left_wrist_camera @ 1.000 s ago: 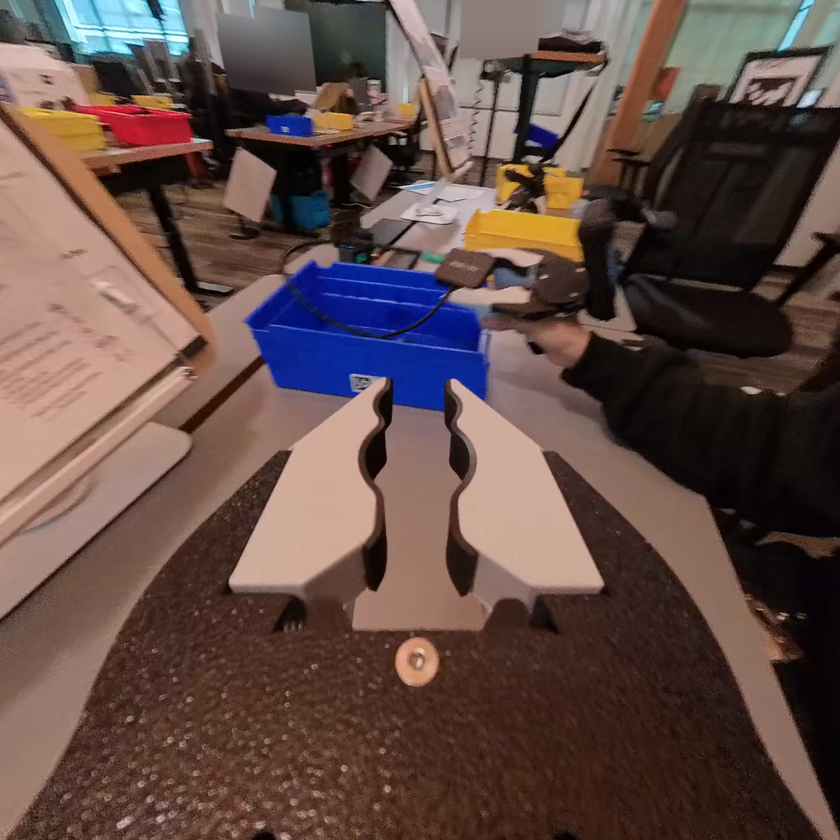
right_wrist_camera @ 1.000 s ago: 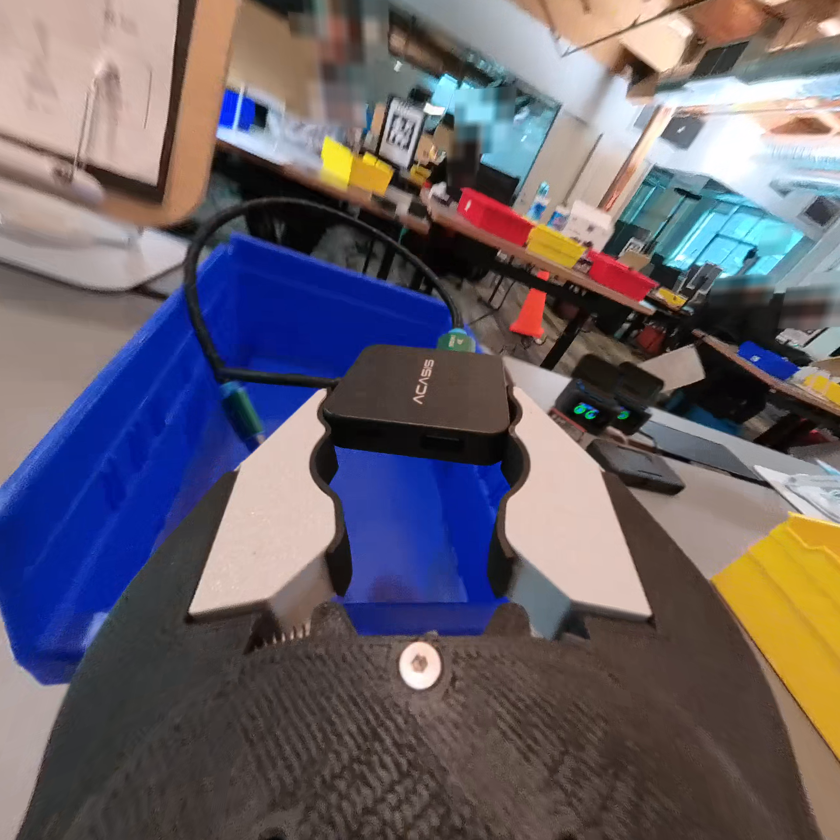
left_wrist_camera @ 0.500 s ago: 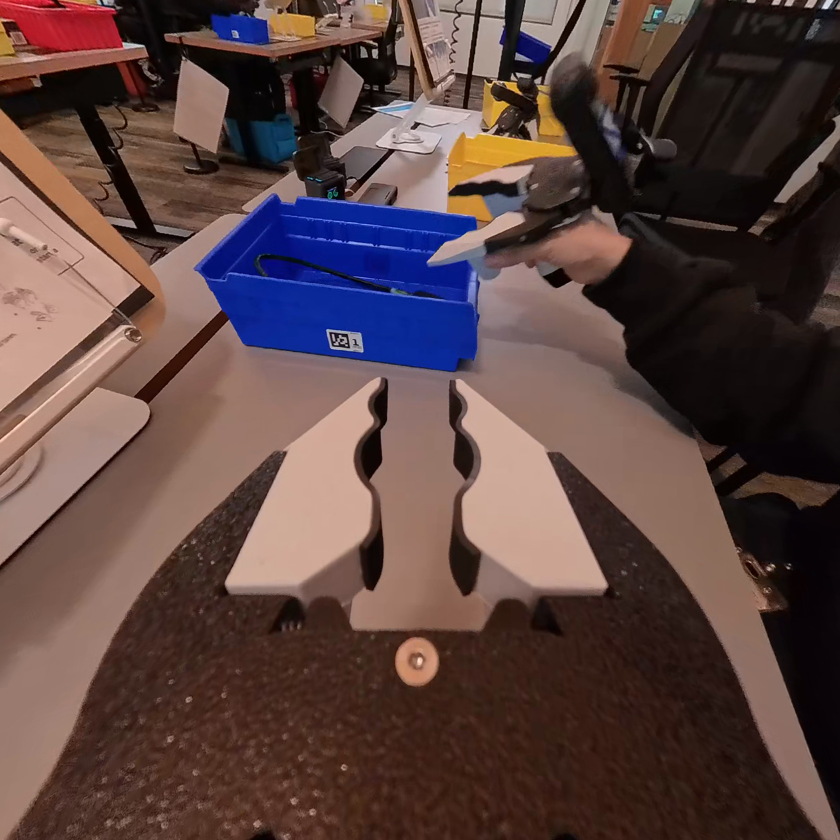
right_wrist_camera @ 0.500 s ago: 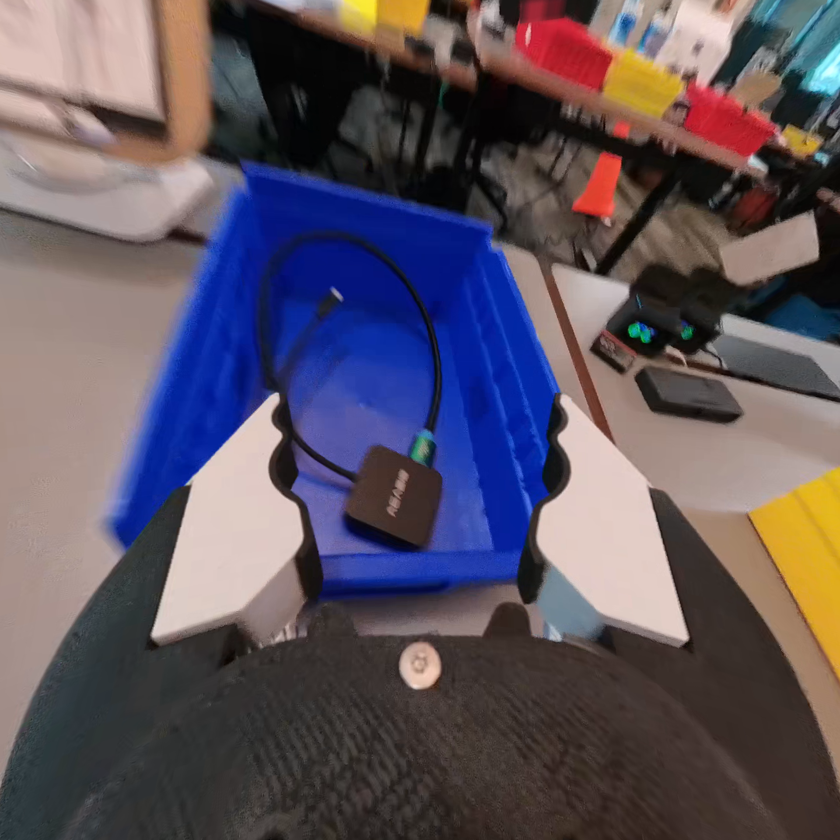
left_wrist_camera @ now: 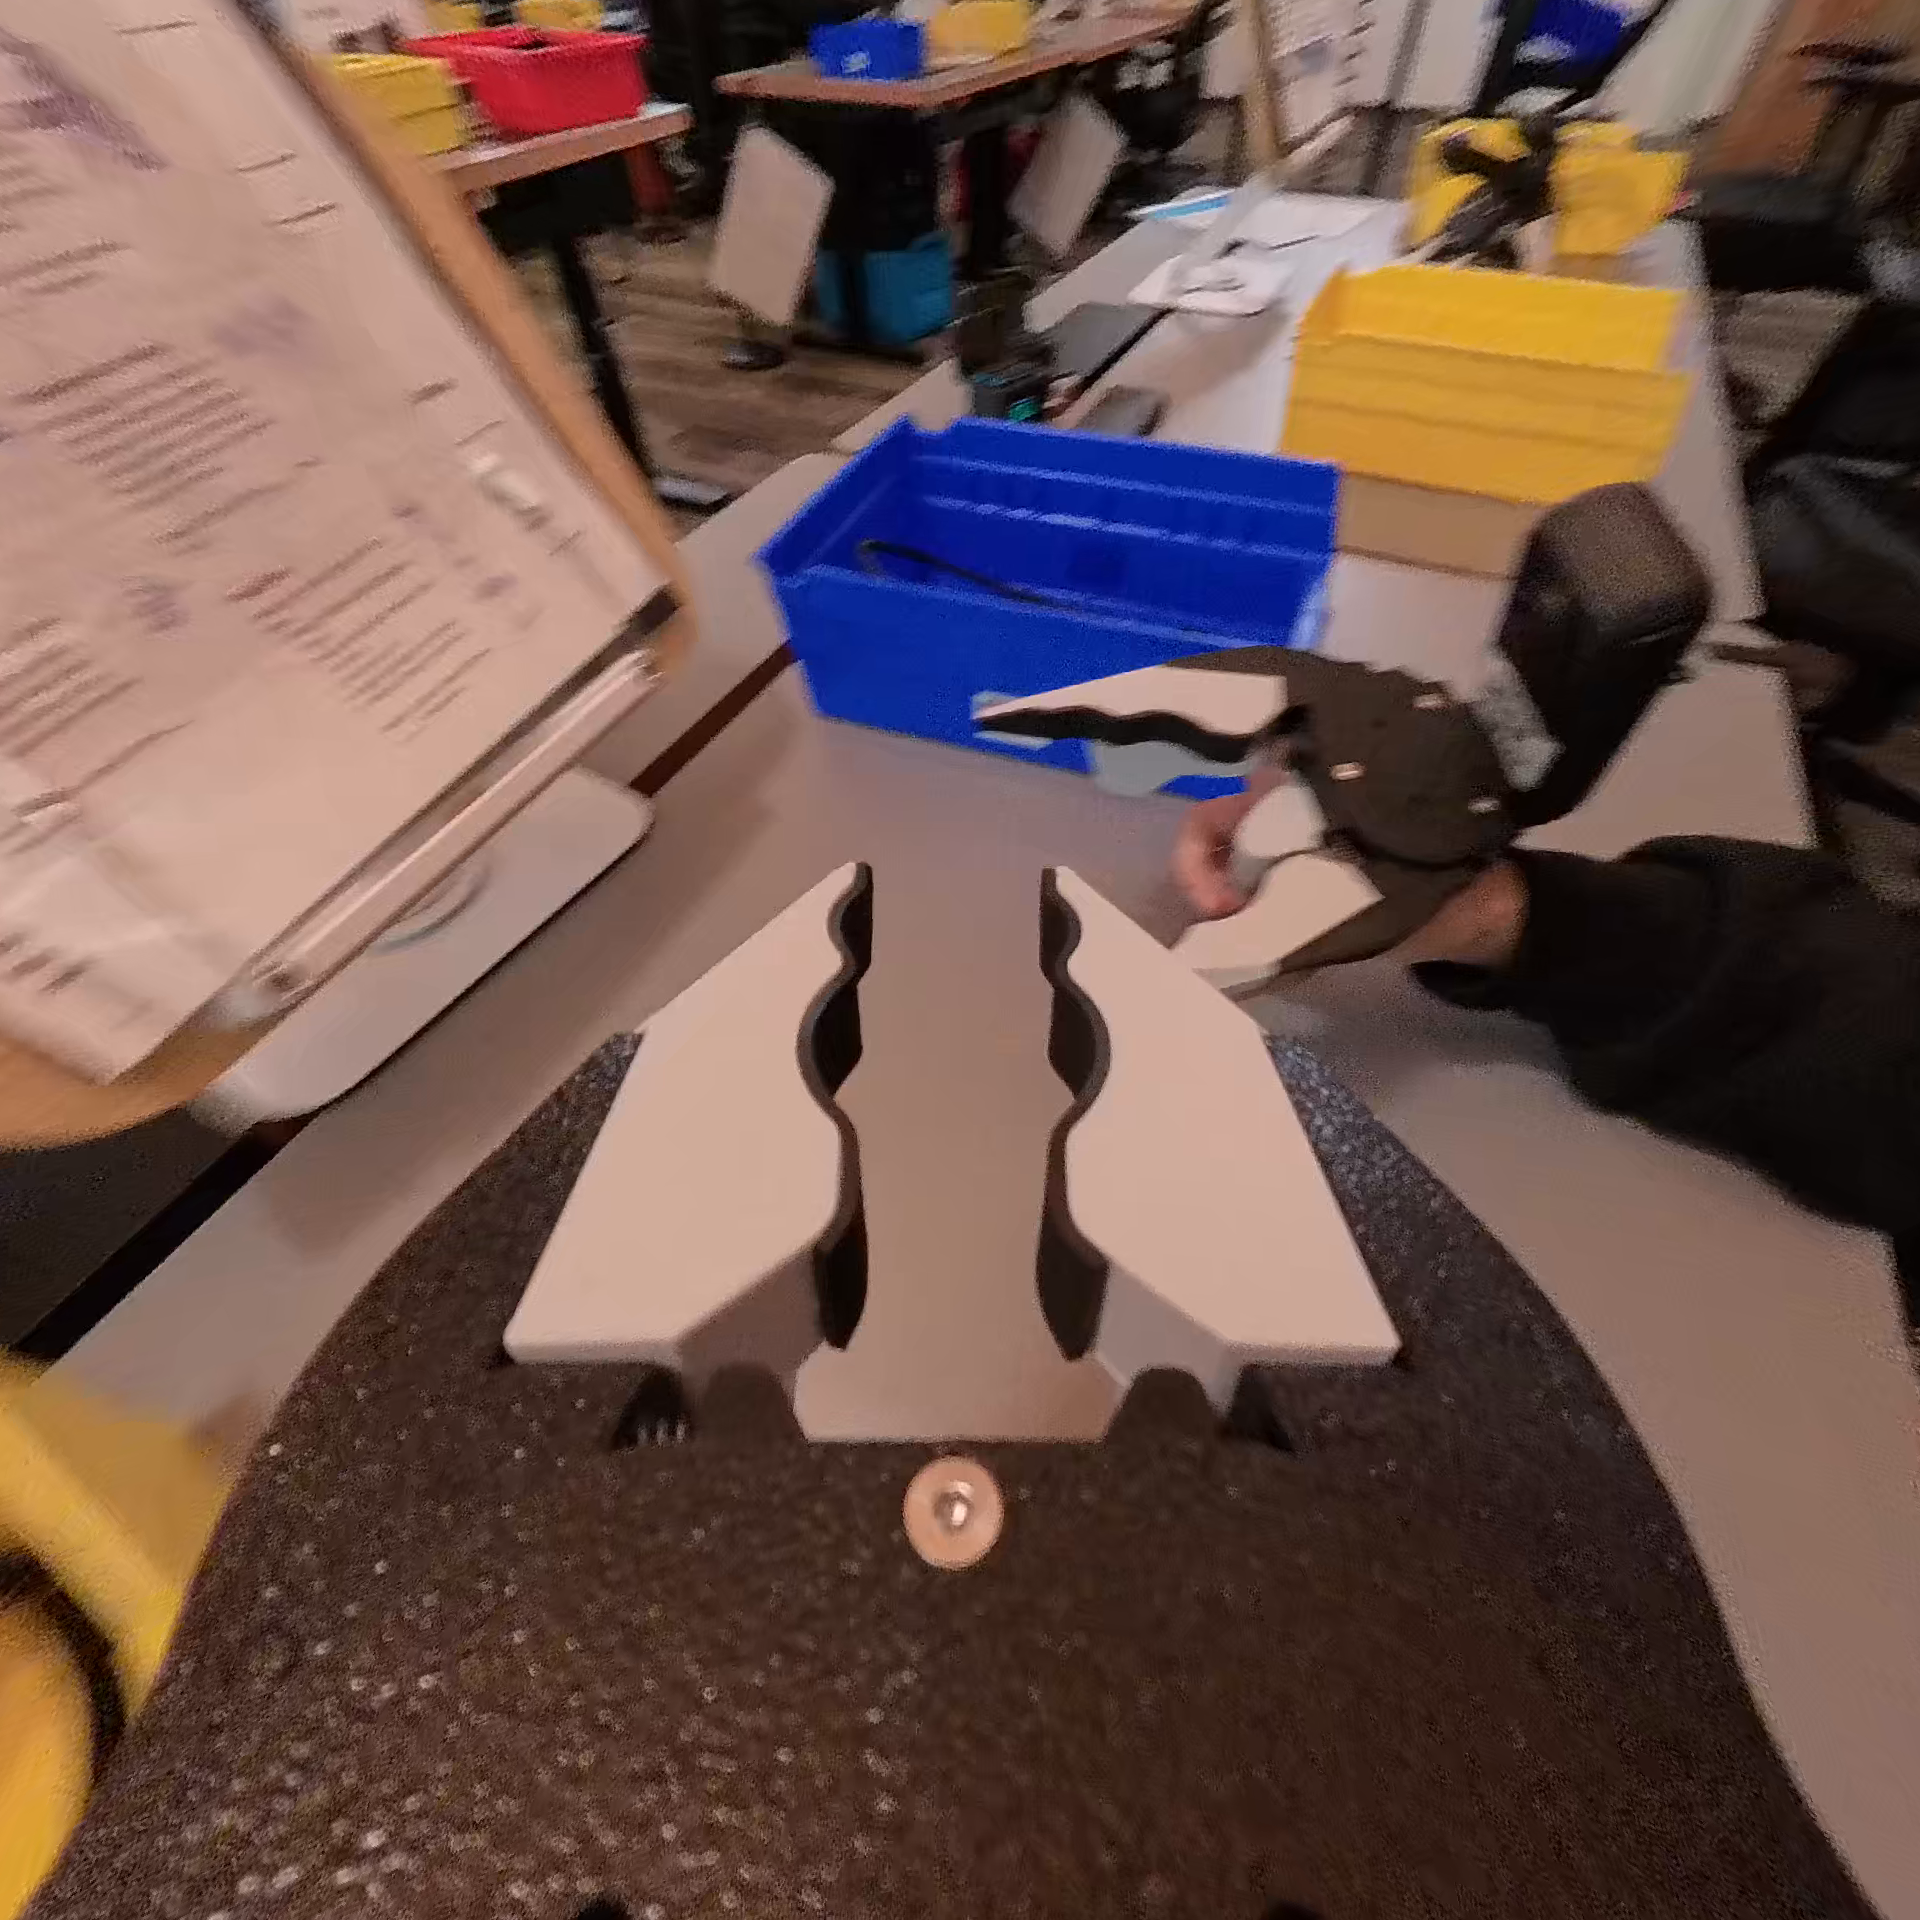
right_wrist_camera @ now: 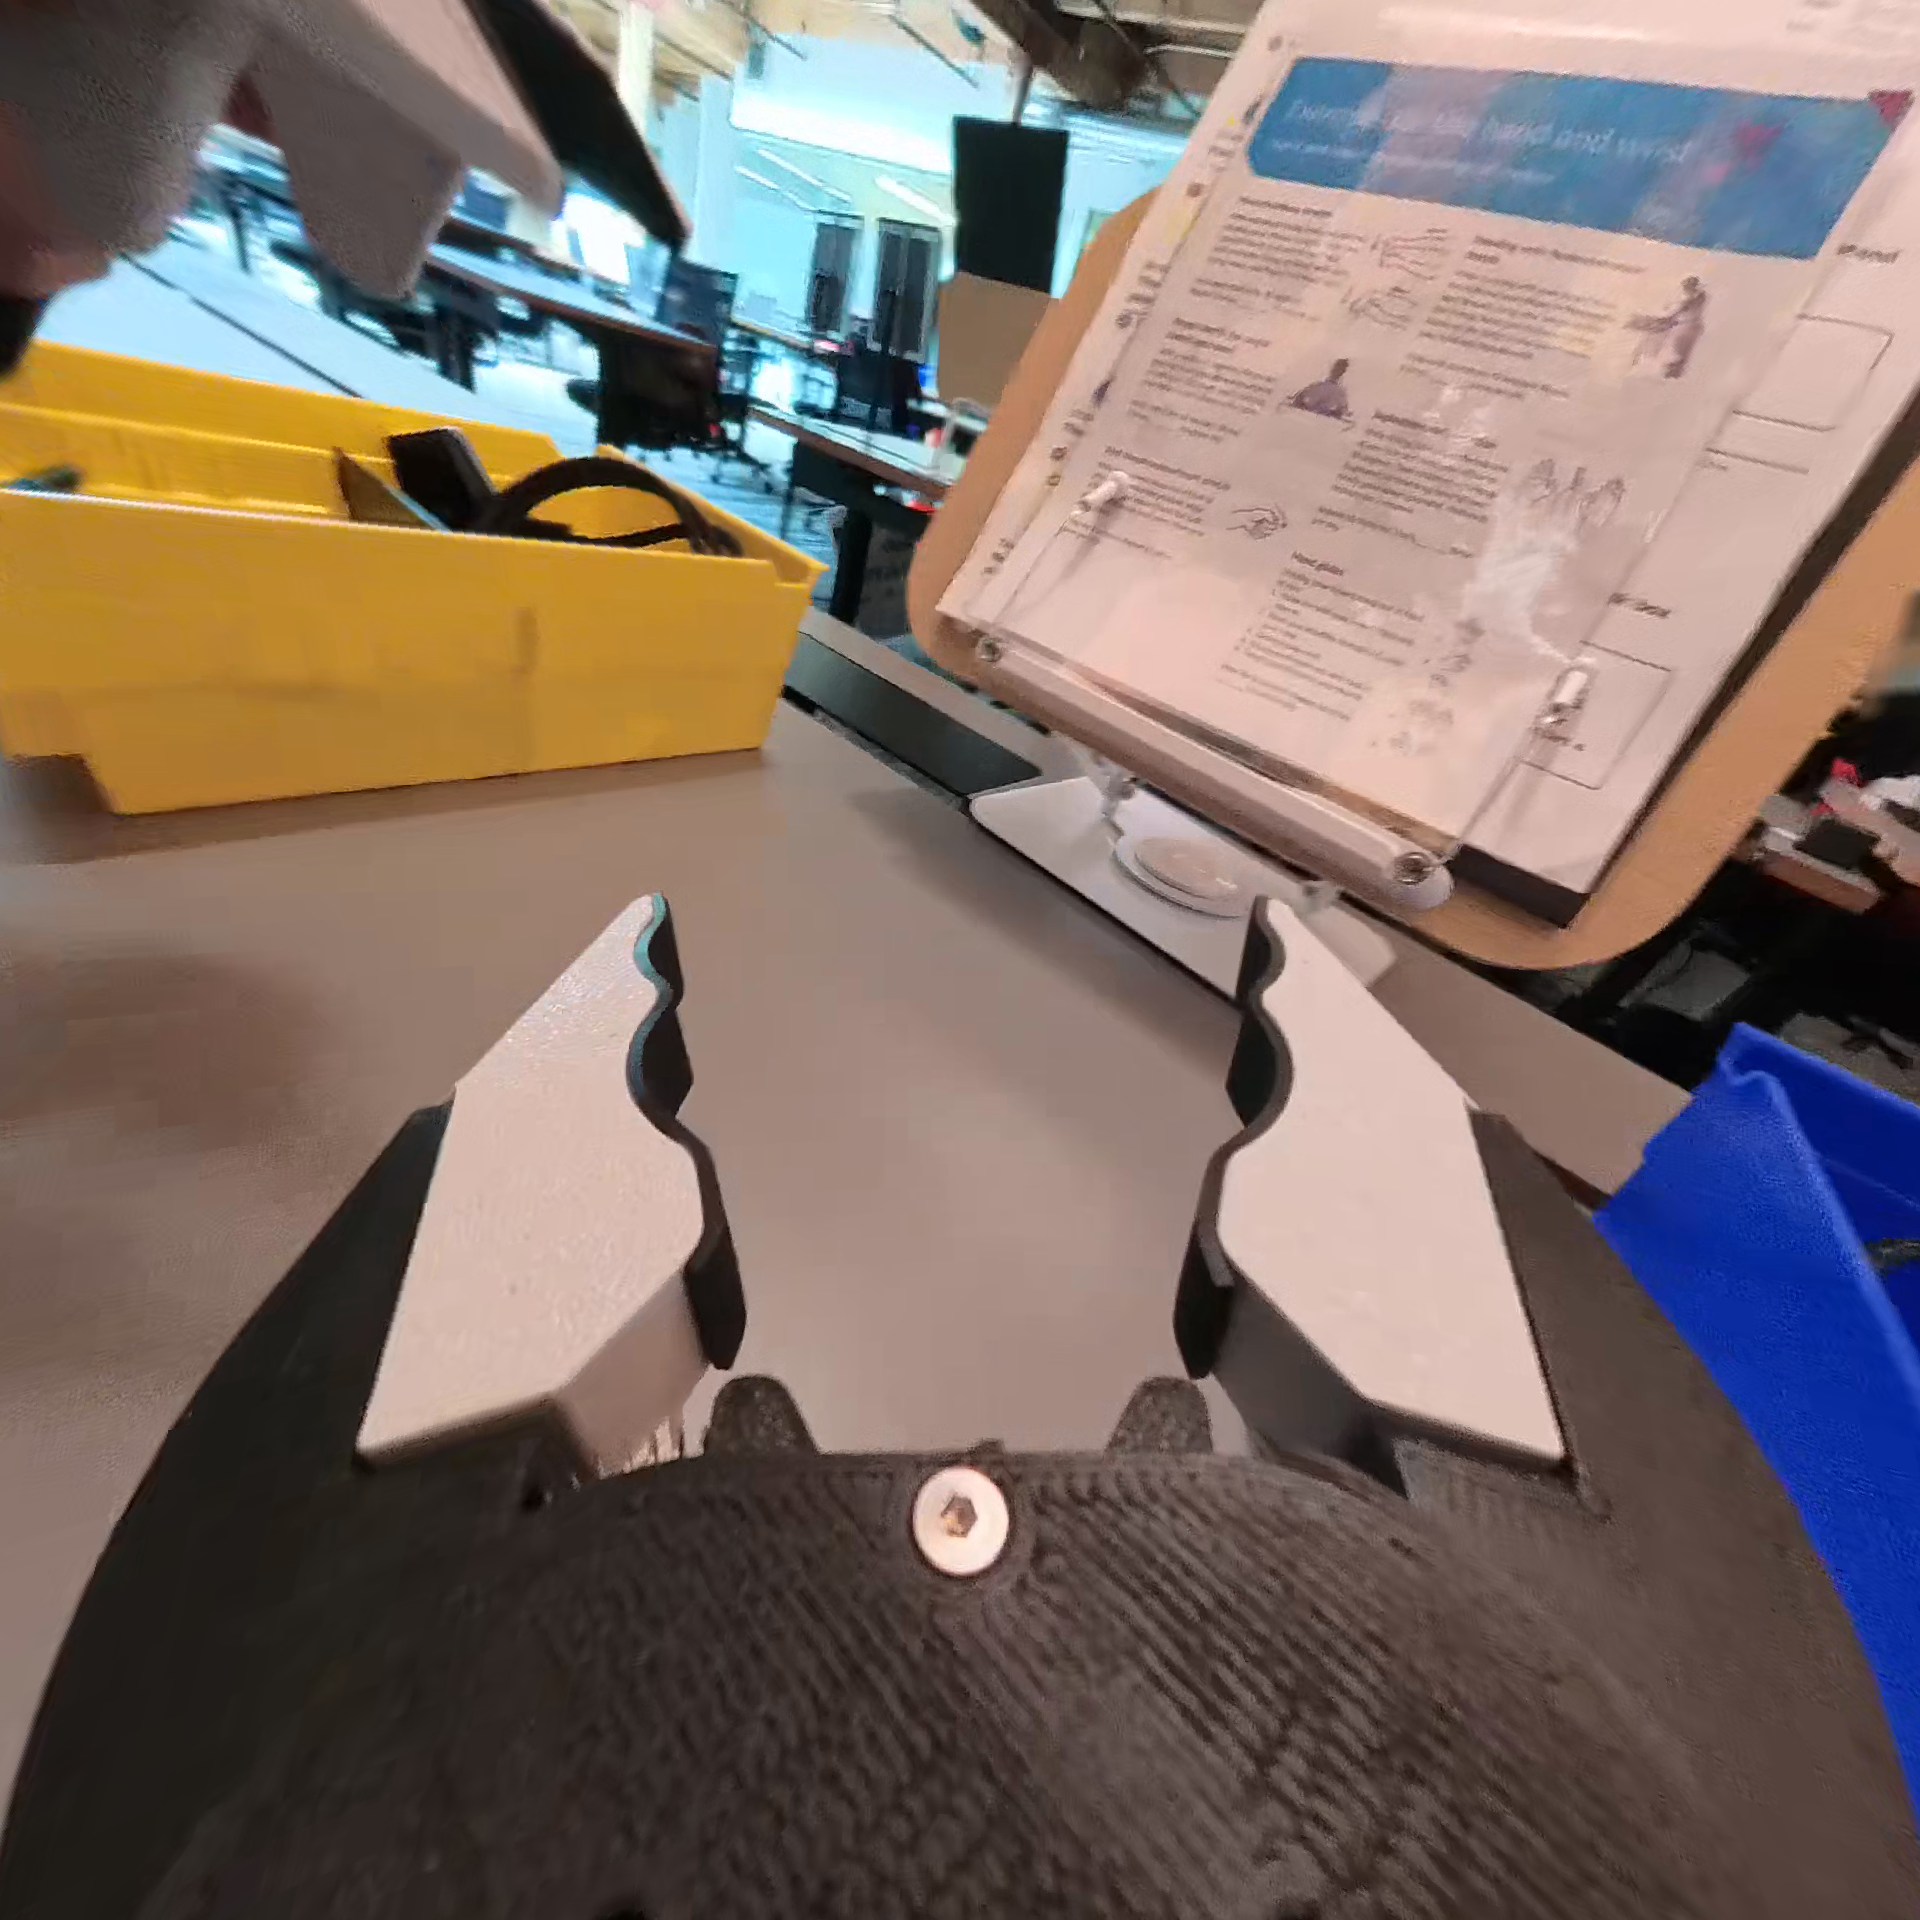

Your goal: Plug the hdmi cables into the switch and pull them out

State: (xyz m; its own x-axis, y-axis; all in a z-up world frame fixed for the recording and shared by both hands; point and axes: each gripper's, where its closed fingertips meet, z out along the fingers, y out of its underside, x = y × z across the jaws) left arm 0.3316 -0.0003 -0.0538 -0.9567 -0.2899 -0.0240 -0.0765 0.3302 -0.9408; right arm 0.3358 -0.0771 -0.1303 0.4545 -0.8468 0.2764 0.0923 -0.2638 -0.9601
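My left gripper [left_wrist_camera: 954, 883] is open and empty, low over the grey table [left_wrist_camera: 935, 790]. A blue bin [left_wrist_camera: 1049, 623] stands ahead of it with a black cable [left_wrist_camera: 935, 569] inside; the bin wall hides the switch. My right gripper [right_wrist_camera: 958, 925] is wide open and empty, just above the table. In the left wrist view it [left_wrist_camera: 1049, 727] is held by a hand in front of the blue bin. The bin's corner [right_wrist_camera: 1787, 1247] shows at the right edge of the right wrist view.
A document stand [left_wrist_camera: 260, 468] leans at the left, also in the right wrist view [right_wrist_camera: 1455, 468]. A yellow bin [right_wrist_camera: 364, 644] holds black cables [right_wrist_camera: 623, 509]. Another yellow bin [left_wrist_camera: 1486, 384] sits behind the blue one. A black sleeve [left_wrist_camera: 1714, 997] lies at the right.
My right gripper opened, dropped the switch into the blue bin, then swung away and down to the table. My left gripper stayed open and shifted its aim.
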